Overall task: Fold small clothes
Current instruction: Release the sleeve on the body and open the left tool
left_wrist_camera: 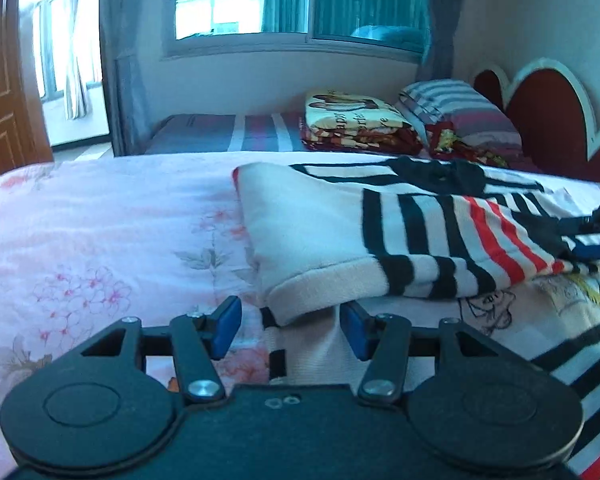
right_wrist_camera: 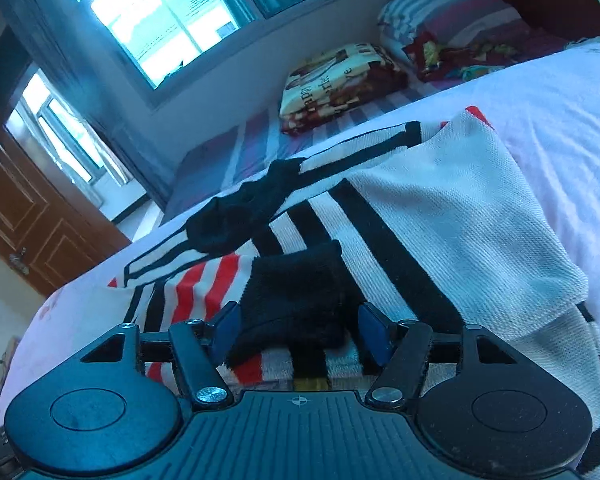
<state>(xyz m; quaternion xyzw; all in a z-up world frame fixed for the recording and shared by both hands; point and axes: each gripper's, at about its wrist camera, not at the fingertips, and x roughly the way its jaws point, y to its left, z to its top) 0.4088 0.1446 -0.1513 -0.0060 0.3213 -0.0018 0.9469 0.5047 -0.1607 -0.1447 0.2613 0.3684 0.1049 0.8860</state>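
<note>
Pink flowery bedding (left_wrist_camera: pixel 100 240) covers the bed, with a window (left_wrist_camera: pixel 240 0) and a brown door (left_wrist_camera: pixel 4 80) behind it.

On the bedding lies the striped sweater (left_wrist_camera: pixel 380 224). It is white with black and red stripes. It looks partly folded, with one sleeve laid across the body. Its long side seems to run across the bed, from the left hand's side toward the right hand's side.

The left gripper (left_wrist_camera: pixel 290 330) sits low at the near edge of the sweater. Its blue pads (left_wrist_camera: pixel 226 328) stand apart. The cream cuff (left_wrist_camera: pixel 312 292) of the sweater lies just ahead of them and a little between them. The pads do not press on it, so nothing is held.

The right gripper (right_wrist_camera: pixel 298 336) is over the striped part. Its jaws stand wide apart. The black cuff (right_wrist_camera: pixel 296 300) rests between them. The left pad sits very near the cloth, but the right pad is clear of it, so it is not squeezing.

Both hands are close to the sweater. I think the next fold needs the near edge, and the left gripper is nearest to that.

Farther off, a folded blanket (left_wrist_camera: pixel 352 124) and a striped pillow (left_wrist_camera: pixel 456 112) lie by the red headboard (left_wrist_camera: pixel 548 120). I see no boxes or baskets.
</note>
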